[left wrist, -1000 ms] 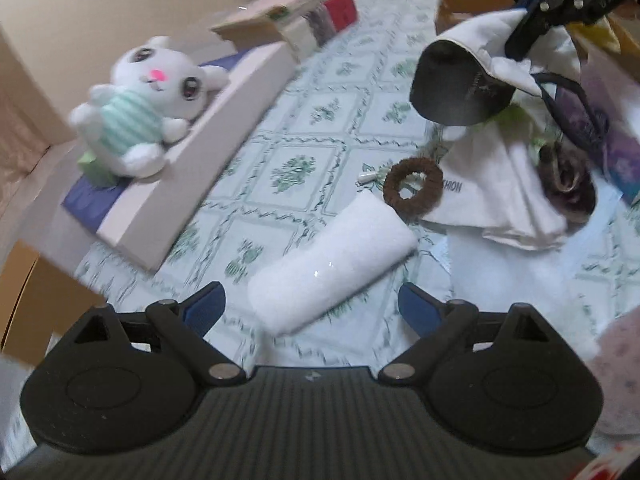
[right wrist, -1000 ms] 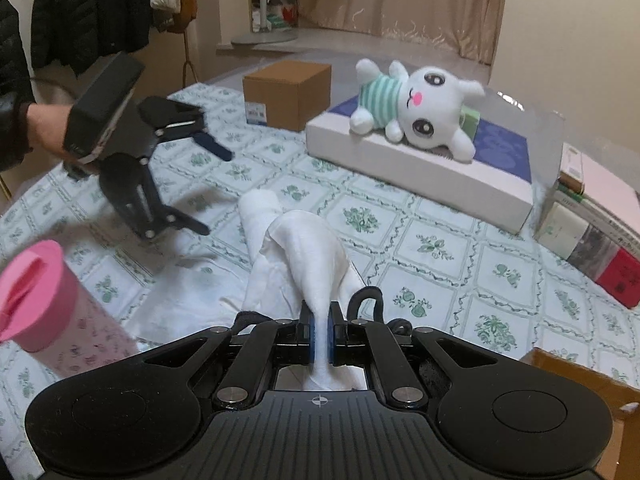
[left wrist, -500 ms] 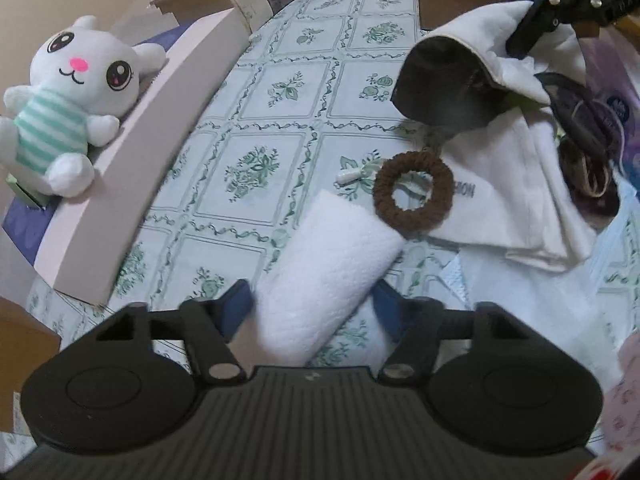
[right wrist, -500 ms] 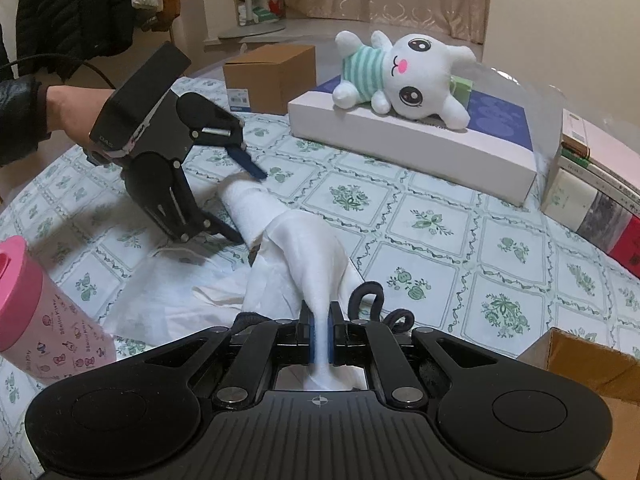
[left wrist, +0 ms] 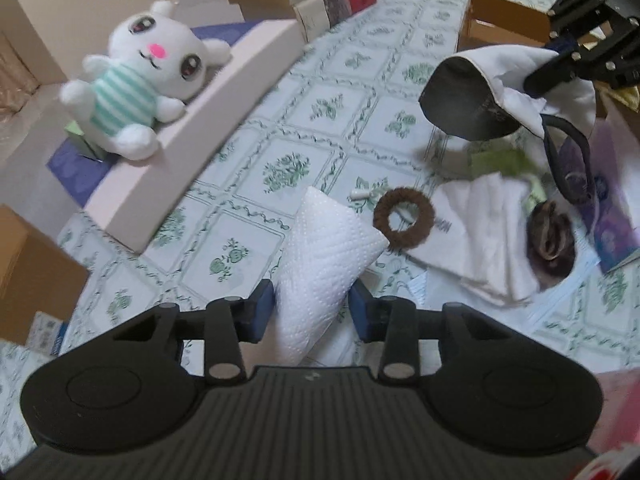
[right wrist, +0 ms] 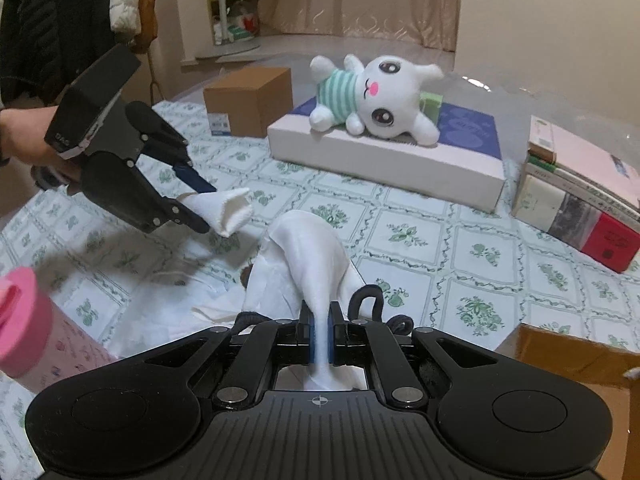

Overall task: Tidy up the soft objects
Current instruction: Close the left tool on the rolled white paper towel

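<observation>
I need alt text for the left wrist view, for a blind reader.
The left gripper pinches a folded white towel above a green-patterned tablecloth. A brown hair tie lies beyond it; a white plush bunny rests on a box at left.

**Left tool closes on the towel roll and lifts it**

A second ago the left tool [left wrist: 311, 314] hung wide open above the white towel roll [left wrist: 326, 264], which lay flat on the counter [left wrist: 288, 168]. Half a second ago its blue fingers [left wrist: 260, 312] had dropped to either side of the roll. Now they press against the roll's sides, and in the right wrist view the roll [right wrist: 226, 210] is raised clear of the counter.
</observation>
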